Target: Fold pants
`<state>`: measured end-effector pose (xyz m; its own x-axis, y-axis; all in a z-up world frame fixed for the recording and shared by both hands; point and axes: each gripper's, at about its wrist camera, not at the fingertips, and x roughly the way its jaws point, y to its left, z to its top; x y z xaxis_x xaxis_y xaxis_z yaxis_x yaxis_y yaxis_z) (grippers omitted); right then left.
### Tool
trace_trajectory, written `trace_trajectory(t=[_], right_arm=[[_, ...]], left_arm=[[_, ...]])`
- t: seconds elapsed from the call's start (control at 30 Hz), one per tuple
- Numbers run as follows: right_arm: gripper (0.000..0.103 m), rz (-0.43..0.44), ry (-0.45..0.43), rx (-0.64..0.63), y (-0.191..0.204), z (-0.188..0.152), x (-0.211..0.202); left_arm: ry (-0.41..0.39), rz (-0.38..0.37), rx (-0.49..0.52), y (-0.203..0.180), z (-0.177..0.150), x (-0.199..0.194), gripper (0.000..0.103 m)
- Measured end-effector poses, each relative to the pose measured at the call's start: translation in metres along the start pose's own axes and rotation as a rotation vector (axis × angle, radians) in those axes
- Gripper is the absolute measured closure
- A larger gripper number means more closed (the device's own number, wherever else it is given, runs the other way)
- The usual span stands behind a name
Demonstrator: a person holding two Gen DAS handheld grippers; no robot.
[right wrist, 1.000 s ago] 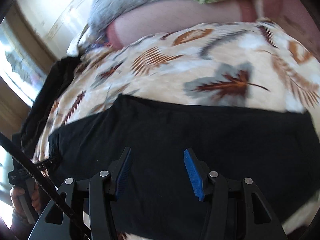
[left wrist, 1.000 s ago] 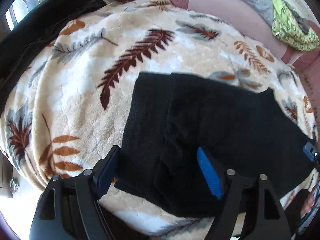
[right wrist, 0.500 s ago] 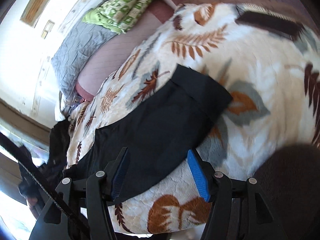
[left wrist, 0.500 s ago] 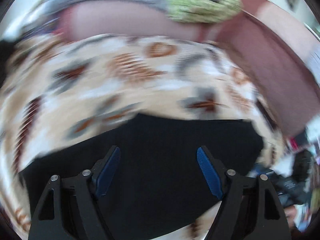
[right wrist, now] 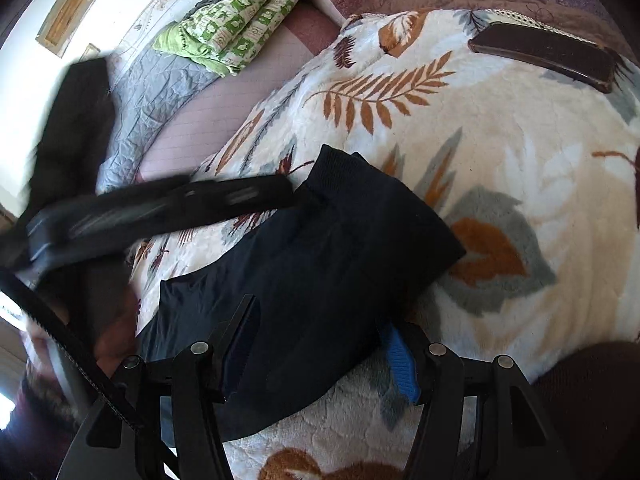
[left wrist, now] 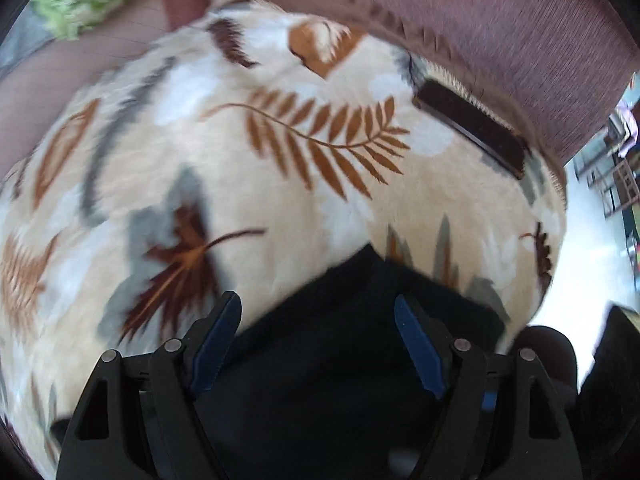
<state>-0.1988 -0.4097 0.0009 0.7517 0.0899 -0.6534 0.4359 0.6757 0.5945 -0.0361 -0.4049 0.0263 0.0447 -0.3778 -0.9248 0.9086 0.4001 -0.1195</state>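
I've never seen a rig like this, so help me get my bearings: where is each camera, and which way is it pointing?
Left wrist: on the left gripper, looking along its open fingers over the black pants to the leaf-print blanket.
Right wrist: on the right gripper, fingers open over the pants; the blurred left gripper crosses its view.
Shared: pants, blanket, and a dark flat object.
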Motion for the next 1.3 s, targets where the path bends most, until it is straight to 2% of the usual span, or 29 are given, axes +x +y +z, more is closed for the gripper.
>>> trace_trajectory(t=[0.17,0.2,0.27,0.3,0.33,0.37,0.4,0.47,0.63,0.83,1.07,1.3], right_arm=[[0.036,0.024,-0.016,-0.011,0.0,0.001,0.004],[0.036,0.031,-0.021,-0.01,0.0,0.003,0.006],[0.036,0.044,-0.039,-0.022,0.002,0.006,0.009],[0.044,0.055,-0.041,-0.031,0.003,0.007,0.011],[0.056,0.055,-0.039,-0.041,0.005,0.008,0.014],[0.091,0.051,-0.03,-0.05,0.005,0.01,0.018],[0.096,0.057,-0.013,-0.039,0.004,0.012,0.022],[0.096,0.086,-0.017,-0.024,0.004,0.013,0.019],[0.097,0.11,-0.037,-0.123,0.029,0.012,0.004],[0.097,0.164,-0.025,-0.268,0.081,0.006,-0.004],[0.097,0.213,0.074,-0.447,0.15,-0.023,0.023],[0.097,0.213,0.196,-0.588,0.198,-0.068,0.067]], left_arm=[[0.04,-0.056,0.037,-0.007,0.017,0.029,0.028],[0.039,-0.054,0.055,-0.011,0.017,0.03,0.033],[0.036,-0.032,0.115,-0.02,0.015,0.028,0.065],[0.032,-0.035,0.13,-0.022,0.014,0.025,0.071],[0.027,-0.037,0.136,-0.022,0.012,0.019,0.079],[0.022,-0.044,0.132,-0.021,0.012,0.016,0.084],[0.012,-0.057,0.117,-0.018,0.011,0.009,0.085],[-0.017,-0.072,0.09,-0.011,0.007,-0.005,0.085],[-0.098,-0.103,0.015,0.006,-0.008,-0.045,0.086],[-0.208,-0.102,-0.101,0.042,-0.05,-0.101,0.086],[-0.283,-0.099,-0.311,0.108,-0.127,-0.133,0.086],[-0.303,-0.088,-0.46,0.154,-0.185,-0.132,0.086]])
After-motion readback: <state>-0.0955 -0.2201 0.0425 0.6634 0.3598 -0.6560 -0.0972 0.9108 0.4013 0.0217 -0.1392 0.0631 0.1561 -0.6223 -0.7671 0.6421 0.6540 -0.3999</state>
